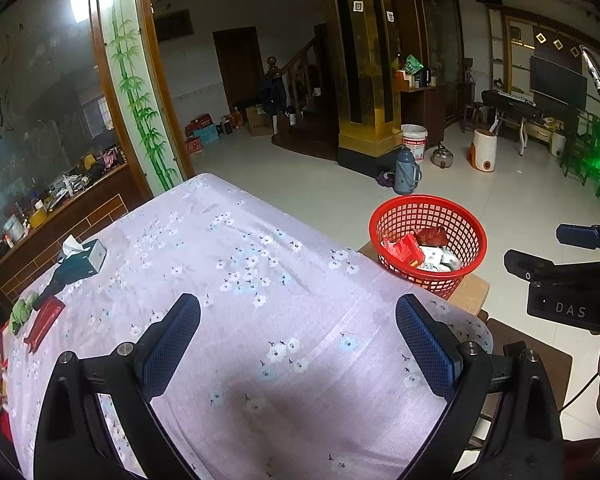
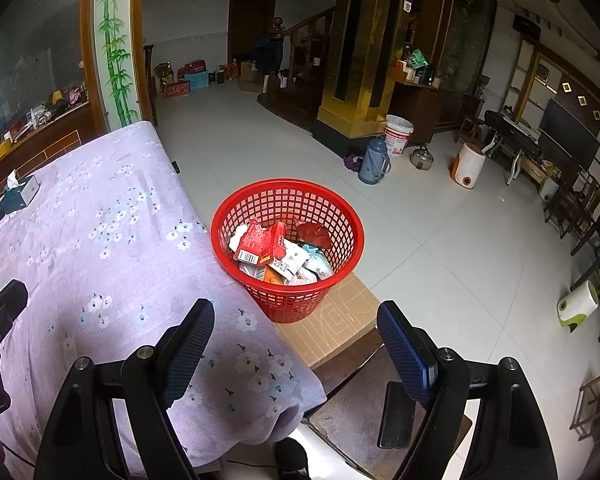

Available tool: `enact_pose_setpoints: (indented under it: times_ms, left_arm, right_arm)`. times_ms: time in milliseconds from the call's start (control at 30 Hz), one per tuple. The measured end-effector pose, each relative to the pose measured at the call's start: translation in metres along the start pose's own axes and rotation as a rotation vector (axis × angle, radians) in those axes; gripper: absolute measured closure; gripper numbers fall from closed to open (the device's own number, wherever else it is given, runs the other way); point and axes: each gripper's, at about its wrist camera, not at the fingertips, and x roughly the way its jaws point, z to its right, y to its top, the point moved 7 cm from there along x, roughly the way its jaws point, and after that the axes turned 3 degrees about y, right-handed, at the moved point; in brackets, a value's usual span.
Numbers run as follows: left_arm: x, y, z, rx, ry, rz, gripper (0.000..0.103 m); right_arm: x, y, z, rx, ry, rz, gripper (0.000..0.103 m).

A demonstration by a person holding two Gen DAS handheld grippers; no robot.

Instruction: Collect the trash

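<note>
Over the lilac flowered tablecloth [image 1: 260,280], the left gripper [image 1: 298,332] hangs wide apart and empty; the red mesh basket [image 1: 428,216] with wrappers inside stands beyond the table's right edge, a tissue box [image 1: 86,258] far left. From the right wrist, the right gripper [image 2: 296,340] gapes wide, empty, near the basket [image 2: 288,200], which sits on a cardboard box [image 2: 340,320].

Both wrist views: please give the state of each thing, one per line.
Left gripper: jaws open, holding nothing.
Right gripper: jaws open, holding nothing.
Red basket: upright on a cardboard box, partly filled with wrappers.
Tissue box: open, a tissue sticking out.
</note>
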Motion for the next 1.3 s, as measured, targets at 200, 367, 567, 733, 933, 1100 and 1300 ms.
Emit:
enact_pose_setpoints:
  times_ms: [200,367,567,733,933,1100,1300]
  left_arm:
    - [-0.0002,0.0006,0.0,0.0,-0.001,-0.001,0.006]
    - [-0.0008,0.0005,-0.0003,0.0,0.0,-0.001,0.005]
    - [-0.0003,-0.0009,0.0,0.003,0.001,-0.004,0.005]
    - [-0.0001,-0.0008,0.0003,0.0,-0.002,-0.002,0.006]
    - [-0.0004,-0.0001,0.0002,0.001,0.0,-0.002,0.005]
    - [-0.0006,0.0002,0.0003,0.001,-0.001,-0.003,0.005]
    - [-0.001,-0.0001,0.0002,0.0,-0.002,-0.003,0.006]
  right_arm:
    - [0.0009,0.0024,-0.0024,-0.004,0.002,0.0,0.016]
    - [0.0005,0.0028,-0.003,-0.003,0.0,-0.003,0.016]
    - [0.0004,0.0029,-0.0032,-0.002,-0.001,-0.004,0.016]
    - [0.0026,0.0004,-0.0028,-0.002,0.002,-0.008,0.016]
    - [0.0029,0.0,-0.0032,-0.004,0.003,-0.009,0.016]
    - [0.0033,-0.0009,-0.0028,-0.004,0.003,-0.009,0.016]
    - [0.0031,-0.0007,-0.0028,-0.004,0.003,-0.009,0.016]
